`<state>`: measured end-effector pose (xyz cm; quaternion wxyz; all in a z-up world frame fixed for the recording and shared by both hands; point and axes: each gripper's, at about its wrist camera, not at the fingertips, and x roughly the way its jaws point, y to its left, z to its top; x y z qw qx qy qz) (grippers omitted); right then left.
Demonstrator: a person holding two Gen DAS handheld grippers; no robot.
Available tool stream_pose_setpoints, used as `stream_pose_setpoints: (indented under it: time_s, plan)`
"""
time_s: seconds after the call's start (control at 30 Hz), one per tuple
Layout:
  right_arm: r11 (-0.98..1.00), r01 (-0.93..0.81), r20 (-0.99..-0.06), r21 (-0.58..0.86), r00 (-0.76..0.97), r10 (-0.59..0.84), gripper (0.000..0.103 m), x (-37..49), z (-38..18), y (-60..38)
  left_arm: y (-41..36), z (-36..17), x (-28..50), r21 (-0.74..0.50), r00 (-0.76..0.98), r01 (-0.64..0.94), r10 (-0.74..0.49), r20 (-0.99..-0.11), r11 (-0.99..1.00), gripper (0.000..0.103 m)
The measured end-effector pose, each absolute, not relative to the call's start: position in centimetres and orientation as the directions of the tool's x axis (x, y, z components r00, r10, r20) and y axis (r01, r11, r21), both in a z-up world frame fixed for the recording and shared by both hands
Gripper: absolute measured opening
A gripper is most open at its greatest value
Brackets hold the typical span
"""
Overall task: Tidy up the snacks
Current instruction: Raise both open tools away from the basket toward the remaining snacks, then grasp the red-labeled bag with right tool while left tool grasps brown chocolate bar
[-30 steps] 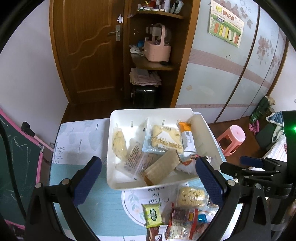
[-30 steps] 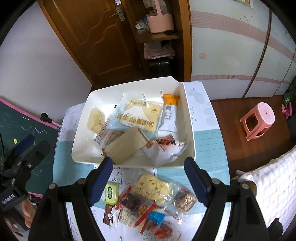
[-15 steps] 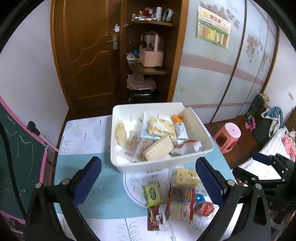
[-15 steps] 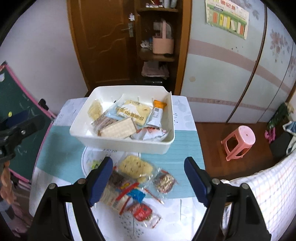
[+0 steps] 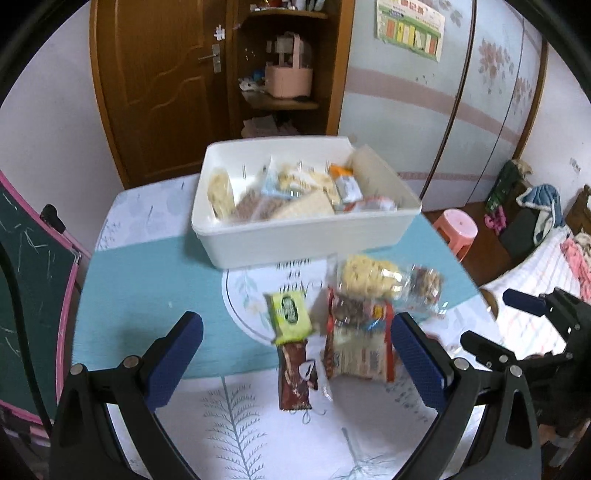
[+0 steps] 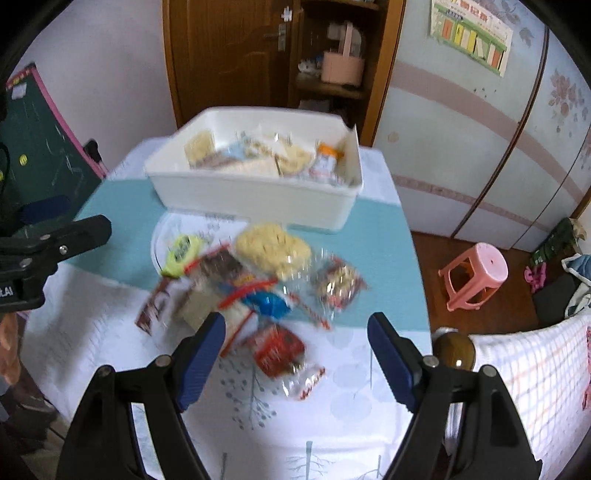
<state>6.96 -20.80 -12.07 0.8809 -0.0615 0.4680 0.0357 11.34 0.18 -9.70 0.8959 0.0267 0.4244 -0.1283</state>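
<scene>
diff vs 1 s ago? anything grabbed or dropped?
Both hand-held grippers, left and right, pulled back and up from the white bin and now hang over the loose snack packets on the table. Nothing was grabbed or released; both remain open and empty. Bin contents and loose packets look unmoved.

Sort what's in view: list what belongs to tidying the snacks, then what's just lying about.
Job: white bin already holding snacks; loose packets on the table, among them green packet, brown bar, red packet; both open claws.

Bystanders: pink stool, pink basket, chalkboard, wall poster.
</scene>
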Motion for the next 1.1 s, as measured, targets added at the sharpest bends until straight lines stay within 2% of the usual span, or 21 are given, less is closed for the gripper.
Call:
stream_pose_setpoints:
  time_s: [0.1,0.33,0.6,0.83,1.1]
  plan:
    - [0.991,-0.112,-0.847,-0.072,0.531,-0.001,0.080,6.7,-14.7,-21.2,-0.3,-12.7,11.2,-0.043,0.574,0.254,-0.186,-0.798,0.966,0.101]
    - [0.991,-0.128,-0.857,-0.044,0.515,0.028,0.079,6.5,-17.9,-21.8,-0.3,-18.1,12.2,-0.091,0.458,0.211,-0.180,-0.870,0.973,0.101]
    - [0.983,-0.180,-0.869,-0.047,0.492,0.048,0.078,7.6,-20.0,-20.9,0.1,-20.2,13.5,-0.114,0.416,0.157,-0.170,-0.893,0.981,0.101]
    - [0.985,-0.170,-0.901,-0.008,0.429,0.067,0.076,8.2,-22.5,-21.1,0.9,-22.1,14.6,-0.127,0.368,0.115,-0.161,-0.916,0.985,0.086]
    - [0.985,-0.175,-0.888,-0.004,0.454,0.077,0.076,8.0,-22.7,-21.1,0.2,-22.5,15.4,-0.071,0.380,0.122,-0.113,-0.918,0.990,0.085]
